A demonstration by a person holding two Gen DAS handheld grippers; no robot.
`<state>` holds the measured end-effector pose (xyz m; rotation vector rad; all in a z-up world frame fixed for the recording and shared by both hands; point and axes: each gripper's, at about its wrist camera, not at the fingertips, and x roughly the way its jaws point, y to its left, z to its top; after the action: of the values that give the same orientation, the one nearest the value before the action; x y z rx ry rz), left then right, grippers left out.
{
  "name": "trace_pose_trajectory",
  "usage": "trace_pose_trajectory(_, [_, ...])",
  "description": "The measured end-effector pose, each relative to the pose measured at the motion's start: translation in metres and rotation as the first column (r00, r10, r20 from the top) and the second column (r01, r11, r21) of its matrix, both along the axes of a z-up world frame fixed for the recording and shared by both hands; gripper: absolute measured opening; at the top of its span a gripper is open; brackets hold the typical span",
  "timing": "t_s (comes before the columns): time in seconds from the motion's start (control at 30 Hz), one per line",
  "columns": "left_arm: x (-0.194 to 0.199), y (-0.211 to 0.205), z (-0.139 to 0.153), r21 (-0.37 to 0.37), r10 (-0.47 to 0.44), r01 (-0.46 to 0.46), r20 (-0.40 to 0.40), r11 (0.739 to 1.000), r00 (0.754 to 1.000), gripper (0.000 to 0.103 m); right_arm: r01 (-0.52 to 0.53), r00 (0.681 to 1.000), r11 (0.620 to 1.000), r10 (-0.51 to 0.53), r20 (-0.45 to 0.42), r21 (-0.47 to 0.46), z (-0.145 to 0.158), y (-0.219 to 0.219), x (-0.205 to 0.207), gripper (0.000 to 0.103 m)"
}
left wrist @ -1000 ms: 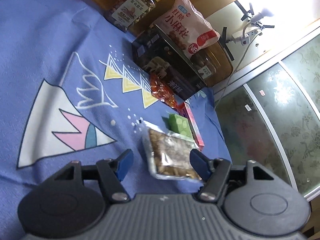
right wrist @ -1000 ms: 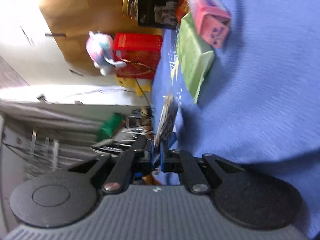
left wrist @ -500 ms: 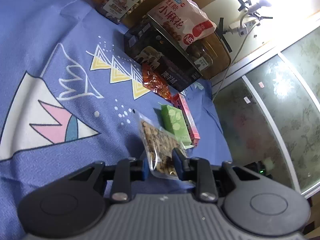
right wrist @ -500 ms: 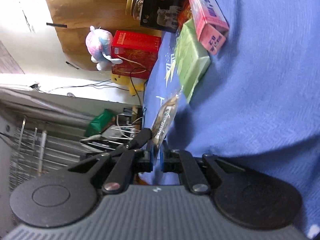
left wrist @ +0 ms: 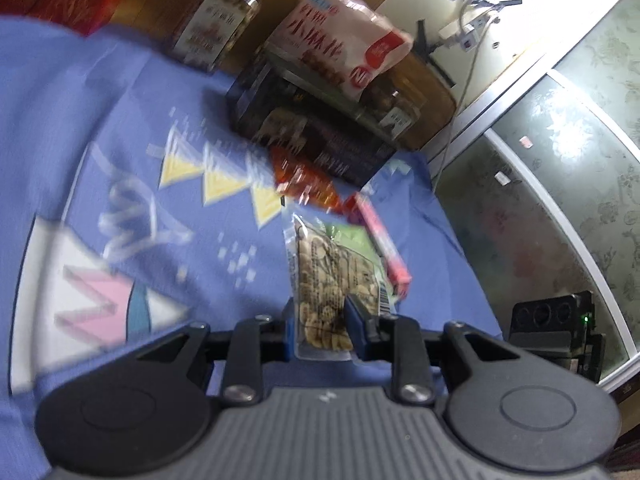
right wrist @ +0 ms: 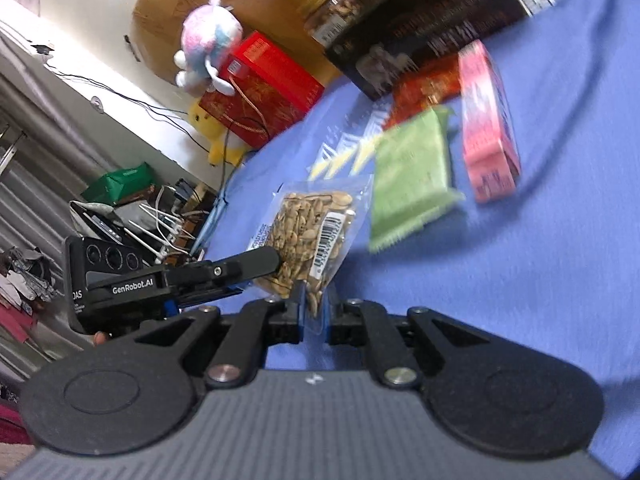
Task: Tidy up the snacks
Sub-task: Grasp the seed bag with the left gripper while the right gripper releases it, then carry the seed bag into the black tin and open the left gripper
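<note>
Seeds in a clear plastic packet [left wrist: 334, 276], pinched from two sides and hanging clear of the blue cloth [left wrist: 120, 152]. Clamped at its near end by the left gripper [left wrist: 320, 330], whose jaws have just been closing and now press the packet between blue pads. Pinched at one corner by the right gripper [right wrist: 314, 312], jaws fully closed on the plastic edge. Barcode label on the packet readable only from the right wrist view [right wrist: 310, 240]; also only there, the left gripper [right wrist: 256, 264] seen from the side, reaching in from the left with a black finger on the packet. Both grippers angled gently downward.

Just beyond the packet, a flat green snack packet [right wrist: 412, 180] and a long pink box [right wrist: 486, 124] side by side on the cloth, then a crinkled orange-red wrapper [left wrist: 304, 180] and a large dark box [left wrist: 304, 128]. On top of the dark box, seen from the left wrist only, a pink-and-white snack bag [left wrist: 336, 40]. Farther back, a clear nut jar with a gold lid [right wrist: 332, 12], a red gift box [right wrist: 260, 88] and a pastel plush toy [right wrist: 210, 44]. Patterned glass doors [left wrist: 560, 184] to the right; cables and clutter at the left edge of the right wrist view.
</note>
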<state>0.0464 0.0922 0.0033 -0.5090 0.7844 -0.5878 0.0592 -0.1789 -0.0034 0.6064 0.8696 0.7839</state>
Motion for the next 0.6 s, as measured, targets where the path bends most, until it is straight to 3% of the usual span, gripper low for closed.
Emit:
trace_pose_trajectory(0.37, [0.088, -0.032, 0.058, 0.072, -0.043, 0.032, 0.146, 0.997, 0.988, 0.026, 0.062, 0.988, 0.998, -0.056, 0.145, -0.031, 0.046, -0.026, 0.067, 0.011])
trace_pose_trajectory(0.6, [0.172, -0.058, 0.074, 0.116, -0.011, -0.009, 0.169, 0.993, 0.986, 0.029, 0.143, 0.963, 0.983, -0.112, 0.244, -0.113, 0.068, -0.032, 0.136, 0.012])
